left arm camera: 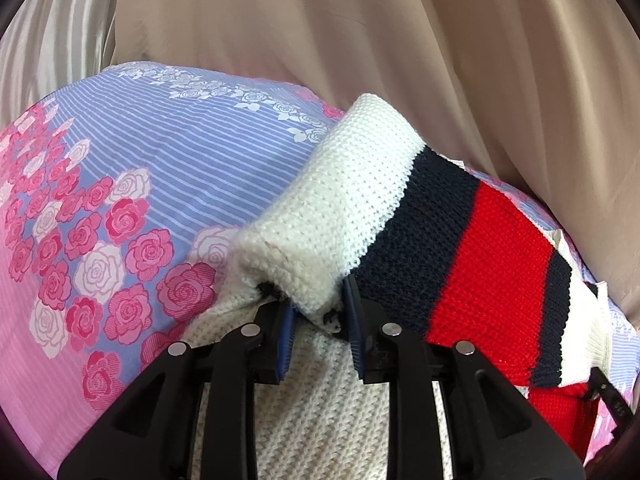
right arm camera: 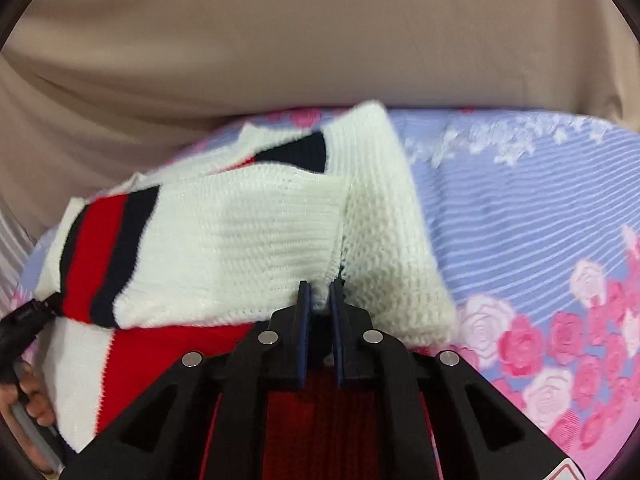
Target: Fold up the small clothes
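Sweater (left arm camera: 400,216) lies on the bed (left arm camera: 120,200), folded part raised. Left tongs (left arm camera: 318,312) clamp a white knit fold directly ahead at 12 o'clock; the striped band runs off toward 2 o'clock. Right tongs (right arm camera: 320,300) pinch the white edge at 12 o'clock, body stretching to 9 o'clock. Long axis spans between both tongs; judged equally near, both engaged.
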`<move>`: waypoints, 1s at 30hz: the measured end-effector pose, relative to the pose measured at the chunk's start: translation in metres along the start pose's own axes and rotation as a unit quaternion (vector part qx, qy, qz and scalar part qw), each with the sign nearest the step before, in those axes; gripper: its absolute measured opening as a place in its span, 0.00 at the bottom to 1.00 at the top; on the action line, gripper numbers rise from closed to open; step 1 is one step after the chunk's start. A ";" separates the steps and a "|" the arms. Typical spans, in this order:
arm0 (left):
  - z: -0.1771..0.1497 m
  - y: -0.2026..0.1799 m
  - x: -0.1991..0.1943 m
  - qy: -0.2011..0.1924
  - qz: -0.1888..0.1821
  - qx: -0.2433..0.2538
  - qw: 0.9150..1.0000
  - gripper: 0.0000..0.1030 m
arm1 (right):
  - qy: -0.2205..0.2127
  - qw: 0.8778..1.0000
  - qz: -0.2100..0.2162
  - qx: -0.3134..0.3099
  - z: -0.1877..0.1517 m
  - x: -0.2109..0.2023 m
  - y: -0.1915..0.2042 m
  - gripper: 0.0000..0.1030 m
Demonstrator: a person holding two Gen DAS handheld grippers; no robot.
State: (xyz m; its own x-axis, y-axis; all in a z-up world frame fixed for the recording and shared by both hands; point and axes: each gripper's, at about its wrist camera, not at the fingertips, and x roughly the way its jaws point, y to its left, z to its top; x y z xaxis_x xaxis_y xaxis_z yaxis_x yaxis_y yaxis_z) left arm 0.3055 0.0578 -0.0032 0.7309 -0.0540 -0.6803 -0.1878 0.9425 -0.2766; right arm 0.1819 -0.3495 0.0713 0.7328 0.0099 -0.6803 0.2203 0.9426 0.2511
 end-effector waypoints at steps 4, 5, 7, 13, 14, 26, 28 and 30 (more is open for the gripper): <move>-0.001 0.013 -0.009 0.006 -0.040 -0.008 0.999 0.30 | -0.021 1.000 0.003 0.001 -0.015 -0.063 -0.003 0.22; -0.004 0.018 -0.017 0.011 -0.047 -0.005 0.999 0.33 | -0.018 1.000 0.003 -0.002 -0.027 -0.080 -0.006 0.29; -0.013 0.029 -0.039 0.020 -0.063 0.002 0.998 0.46 | -0.010 1.000 0.001 -0.016 -0.057 -0.111 -0.012 0.53; -0.061 0.090 -0.124 0.055 -0.082 0.050 0.994 0.64 | 0.050 0.999 0.016 -0.014 -0.184 -0.180 -0.035 0.59; -0.071 0.102 -0.136 0.066 -0.085 0.055 0.993 0.64 | 0.059 0.998 0.022 -0.004 -0.200 -0.185 -0.038 0.59; -0.143 0.135 -0.176 0.126 -0.149 0.027 0.980 0.58 | 0.064 0.987 0.126 0.071 -0.246 -0.184 -0.012 0.65; -0.145 0.133 -0.175 0.128 -0.143 0.030 0.981 0.36 | 0.054 0.991 0.110 0.063 -0.242 -0.180 -0.001 0.58; -0.144 0.133 -0.172 0.135 -0.143 0.023 0.980 0.13 | 0.055 0.992 0.095 0.055 -0.240 -0.177 0.006 0.25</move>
State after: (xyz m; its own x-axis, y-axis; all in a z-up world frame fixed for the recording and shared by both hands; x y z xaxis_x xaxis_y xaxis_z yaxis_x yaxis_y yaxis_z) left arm 0.0599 0.1445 -0.0206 0.5473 -0.3971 -0.7367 0.0334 0.8900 -0.4548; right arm -0.1006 -0.2656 0.0280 0.6951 0.2260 -0.6824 0.1576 0.8783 0.4515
